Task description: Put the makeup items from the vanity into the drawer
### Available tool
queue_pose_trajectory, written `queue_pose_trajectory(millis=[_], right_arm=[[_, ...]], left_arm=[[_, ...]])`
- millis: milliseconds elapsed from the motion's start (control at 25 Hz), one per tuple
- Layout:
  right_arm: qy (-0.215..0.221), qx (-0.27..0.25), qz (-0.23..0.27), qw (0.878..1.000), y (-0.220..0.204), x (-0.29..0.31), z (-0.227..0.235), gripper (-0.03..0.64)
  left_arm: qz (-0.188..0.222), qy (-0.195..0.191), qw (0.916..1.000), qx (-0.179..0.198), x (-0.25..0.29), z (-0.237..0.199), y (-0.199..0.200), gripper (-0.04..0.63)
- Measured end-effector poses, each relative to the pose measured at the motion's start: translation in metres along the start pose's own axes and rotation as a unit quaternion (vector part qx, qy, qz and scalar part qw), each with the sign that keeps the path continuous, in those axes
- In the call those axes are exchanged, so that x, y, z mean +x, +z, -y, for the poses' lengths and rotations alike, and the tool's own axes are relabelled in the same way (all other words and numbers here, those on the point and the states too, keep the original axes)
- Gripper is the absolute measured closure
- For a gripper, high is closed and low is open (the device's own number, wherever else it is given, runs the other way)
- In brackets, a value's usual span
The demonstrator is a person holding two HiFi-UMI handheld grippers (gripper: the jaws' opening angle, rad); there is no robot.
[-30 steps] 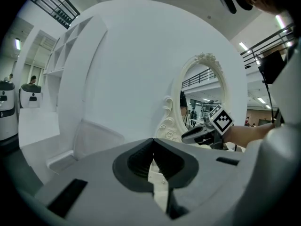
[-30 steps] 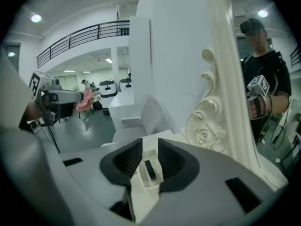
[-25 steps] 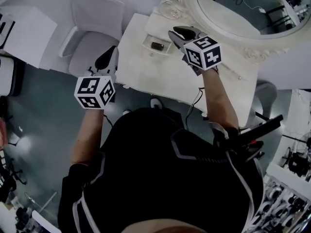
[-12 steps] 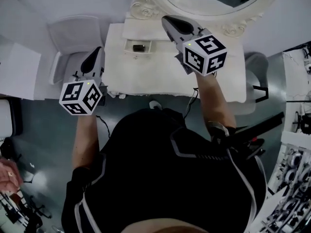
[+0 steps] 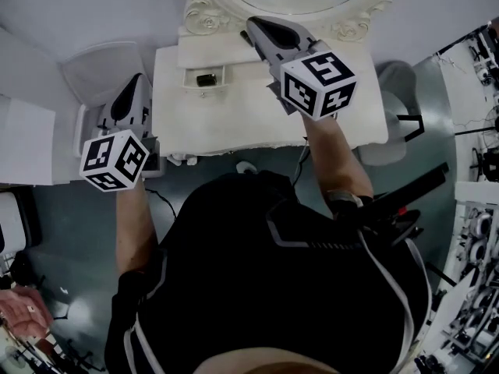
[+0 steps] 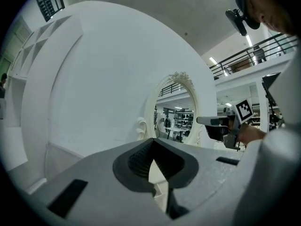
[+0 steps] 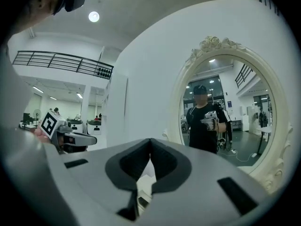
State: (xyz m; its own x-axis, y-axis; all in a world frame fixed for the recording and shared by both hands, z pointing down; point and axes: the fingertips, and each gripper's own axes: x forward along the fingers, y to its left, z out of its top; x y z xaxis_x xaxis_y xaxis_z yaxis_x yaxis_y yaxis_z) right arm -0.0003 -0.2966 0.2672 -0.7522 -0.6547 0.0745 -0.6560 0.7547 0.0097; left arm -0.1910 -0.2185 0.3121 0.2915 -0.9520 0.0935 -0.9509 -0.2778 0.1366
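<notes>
Makeup item (image 5: 207,79) lies long axis L-R in open drawer (image 5: 189,80); left hand-held gripper (image 5: 134,86) & right hand-held gripper (image 5: 254,25) clenched, empty.

bare vanity top (image 5: 226,115), mirror frame (image 5: 204,14) behind

White desk (image 5: 234,127) in front of me, standing on grey floor (image 5: 62,209). Mirror (image 5: 204,18) with an ornate frame rises at its back edge. Small open drawer (image 5: 189,80) sits near the back left, with one dark item (image 5: 206,79) inside; too small to identify.
</notes>
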Motion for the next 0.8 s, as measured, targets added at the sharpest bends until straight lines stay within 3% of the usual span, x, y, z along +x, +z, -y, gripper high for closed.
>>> queue_pose_trajectory(millis=[160,800], right_arm=[[0.0,0.004,0.006,1.0,0.003,-0.001,0.0,0.612],[0.005,-0.002,0.005,1.0,0.004,0.002,-0.009,0.613]], left_arm=[[0.001,0.021,0.9996,0.02,-0.005,-0.007,0.006,0.592],[0.025,0.069,0.9966,0.038,-0.027,-0.023,0.017,0.592]])
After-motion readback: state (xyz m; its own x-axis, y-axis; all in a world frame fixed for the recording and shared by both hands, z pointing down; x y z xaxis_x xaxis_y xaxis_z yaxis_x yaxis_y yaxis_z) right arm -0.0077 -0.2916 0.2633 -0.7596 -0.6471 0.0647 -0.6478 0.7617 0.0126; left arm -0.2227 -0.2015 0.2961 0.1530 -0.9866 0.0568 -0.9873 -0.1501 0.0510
